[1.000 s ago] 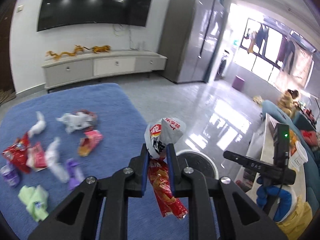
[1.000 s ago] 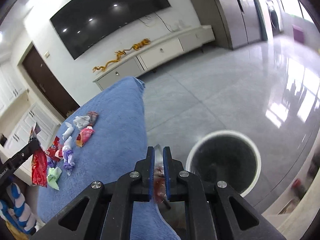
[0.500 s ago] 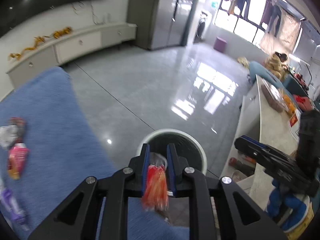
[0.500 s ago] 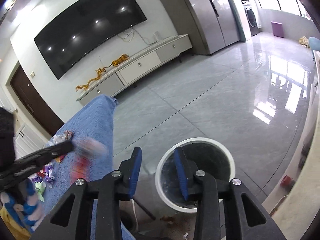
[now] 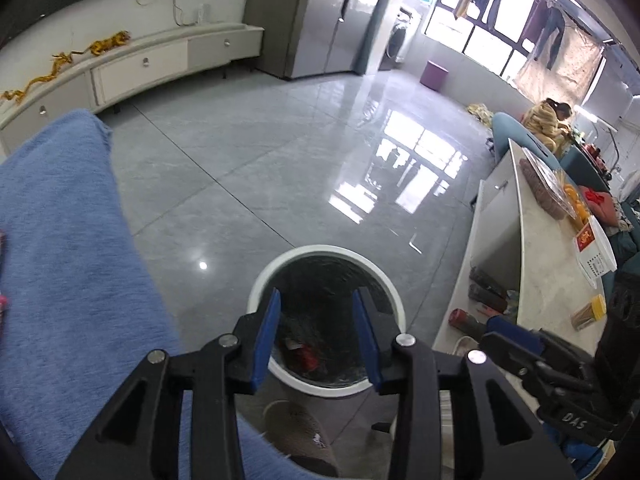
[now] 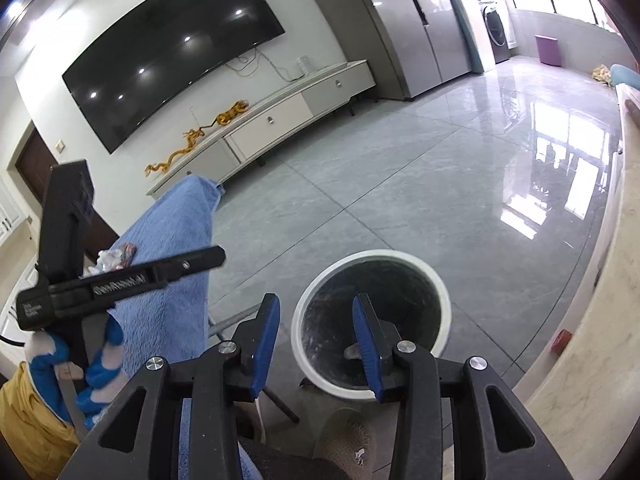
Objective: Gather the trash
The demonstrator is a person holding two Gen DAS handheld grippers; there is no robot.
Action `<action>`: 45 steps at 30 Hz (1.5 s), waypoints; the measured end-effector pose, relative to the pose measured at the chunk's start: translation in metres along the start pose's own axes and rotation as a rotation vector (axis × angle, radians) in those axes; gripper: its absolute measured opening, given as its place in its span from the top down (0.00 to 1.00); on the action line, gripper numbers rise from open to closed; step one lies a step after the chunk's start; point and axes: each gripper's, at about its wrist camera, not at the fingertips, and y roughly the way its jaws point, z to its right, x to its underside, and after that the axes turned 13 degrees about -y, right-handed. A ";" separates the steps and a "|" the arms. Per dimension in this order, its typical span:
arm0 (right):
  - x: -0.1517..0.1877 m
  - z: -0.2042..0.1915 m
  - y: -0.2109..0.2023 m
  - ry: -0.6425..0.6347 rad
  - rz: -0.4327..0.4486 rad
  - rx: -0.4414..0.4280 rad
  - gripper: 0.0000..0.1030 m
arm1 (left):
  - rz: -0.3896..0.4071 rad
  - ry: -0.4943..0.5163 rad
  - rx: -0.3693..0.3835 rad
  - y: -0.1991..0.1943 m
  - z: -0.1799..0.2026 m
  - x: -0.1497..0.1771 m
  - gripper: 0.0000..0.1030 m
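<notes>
A round white-rimmed trash bin [image 5: 256,284] with a dark liner stands on the grey floor beside the blue-covered table [image 5: 60,264]. My left gripper [image 5: 316,312] is open and empty right above the bin, and a red wrapper [image 5: 306,354] lies inside it. My right gripper [image 6: 314,316] is open and empty above the bin's [image 6: 442,300] left rim. A few crumpled wrappers [image 6: 116,258] lie on the blue cloth [image 6: 176,240] behind the left gripper's body [image 6: 120,278].
A marble counter [image 5: 552,280] with a box and tray runs along the right. Bottles stand on the floor at its base [image 5: 480,300]. A slippered foot [image 5: 300,428] is just below the bin. A TV cabinet [image 6: 280,120] lines the far wall.
My left gripper swung from the table over to the bin and opened, dropping the red snack wrapper in. My right gripper opened earlier, released its wrapper and stays open.
</notes>
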 end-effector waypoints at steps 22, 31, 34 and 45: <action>-0.010 -0.012 0.220 0.104 -0.107 -0.316 0.54 | 0.204 -0.104 -0.130 -0.080 -0.105 -0.003 0.51; -0.002 -0.034 0.300 0.030 -0.153 -0.367 0.54 | 0.221 -0.113 -0.149 -0.082 -0.125 -0.008 0.51; -0.001 -0.030 0.303 -0.003 -0.160 -0.328 0.52 | 0.234 -0.105 -0.155 -0.080 -0.125 -0.008 0.51; -0.013 -0.030 0.299 -0.213 -0.126 -0.140 0.43 | 0.223 -0.118 -0.152 -0.071 -0.134 -0.006 0.51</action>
